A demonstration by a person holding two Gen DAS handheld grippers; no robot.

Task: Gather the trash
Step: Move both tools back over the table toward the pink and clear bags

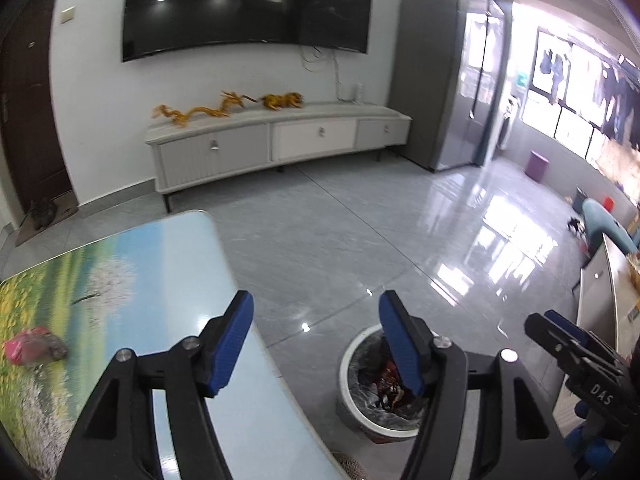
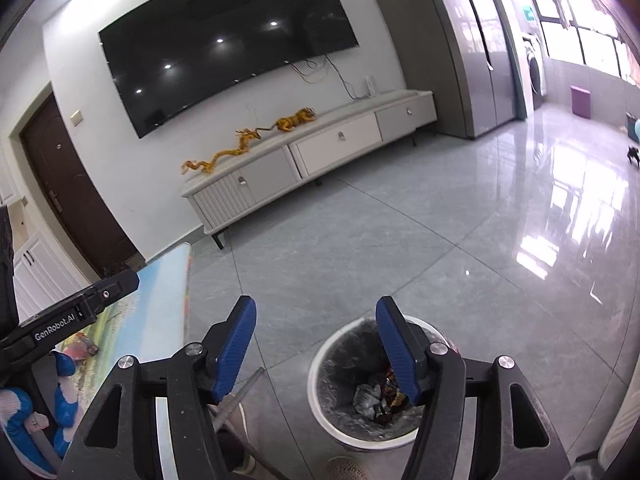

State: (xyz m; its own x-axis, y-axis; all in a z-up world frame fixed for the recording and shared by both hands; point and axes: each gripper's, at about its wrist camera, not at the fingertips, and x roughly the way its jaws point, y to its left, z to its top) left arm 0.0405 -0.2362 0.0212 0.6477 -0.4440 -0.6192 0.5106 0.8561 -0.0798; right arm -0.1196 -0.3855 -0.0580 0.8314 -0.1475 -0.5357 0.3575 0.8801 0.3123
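Holding both grippers above the bin (image 2: pixel 362 392), I have nothing in either one. My left gripper (image 1: pixel 316 344) stands partly open and empty, one jaw over the table (image 1: pixel 168 280) edge and the other over the bin. My right gripper (image 2: pixel 316 344) is also partly open and empty, with the bin just below and a little to its right. Inside the bin, on its plastic liner, lie crumpled wrappers (image 2: pixel 380 398), so some trash looks already collected. To the left of the bin, on the table with its meadow picture, one pink wrapper (image 1: pixel 34 350) lies untouched; I judge that it is left to pick up. Beyond the bin, the grey floor (image 1: pixel 360 240) shows no litter that I can make out. Farthest from the bin stands a long cabinet (image 1: pixel 280 140) under a dark screen (image 1: pixel 248 4).
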